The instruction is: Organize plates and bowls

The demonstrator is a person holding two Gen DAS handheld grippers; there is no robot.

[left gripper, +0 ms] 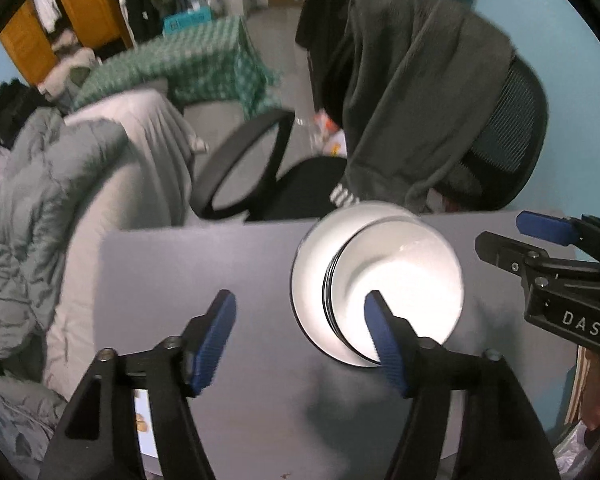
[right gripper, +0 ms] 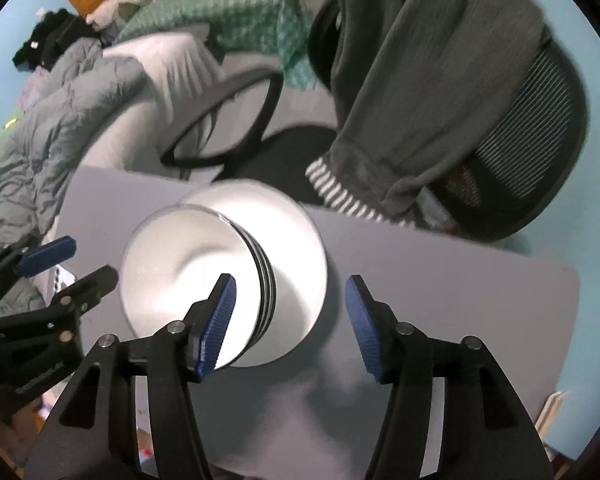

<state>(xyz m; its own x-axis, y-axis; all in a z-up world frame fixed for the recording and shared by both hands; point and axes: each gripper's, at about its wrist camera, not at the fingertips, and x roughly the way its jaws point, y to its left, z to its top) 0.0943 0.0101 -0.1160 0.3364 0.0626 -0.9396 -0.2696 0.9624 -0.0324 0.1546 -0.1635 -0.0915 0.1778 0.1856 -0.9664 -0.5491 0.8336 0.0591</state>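
Note:
A stack of nested white bowls (left gripper: 404, 276) stands on a white plate (left gripper: 305, 280) on the grey table (left gripper: 180, 264). My left gripper (left gripper: 300, 296) hangs above the stack's left side, open, with nothing between its blue pads; its right finger (left gripper: 384, 336) overlaps the bowls in this view. In the right wrist view the bowls (right gripper: 180, 268) sit on the plate (right gripper: 304, 256). My right gripper (right gripper: 290, 280) is open and empty over the stack's right side. Each gripper shows in the other's view: the right gripper (left gripper: 500, 230) at the right edge, the left gripper (right gripper: 92, 260) at the left edge.
A black office chair (left gripper: 512, 128) draped with a grey garment (left gripper: 412, 92) stands behind the table's far edge. A bed with a grey quilt (left gripper: 40, 200) lies to the left. Bare table (right gripper: 460, 300) extends to the right of the plate.

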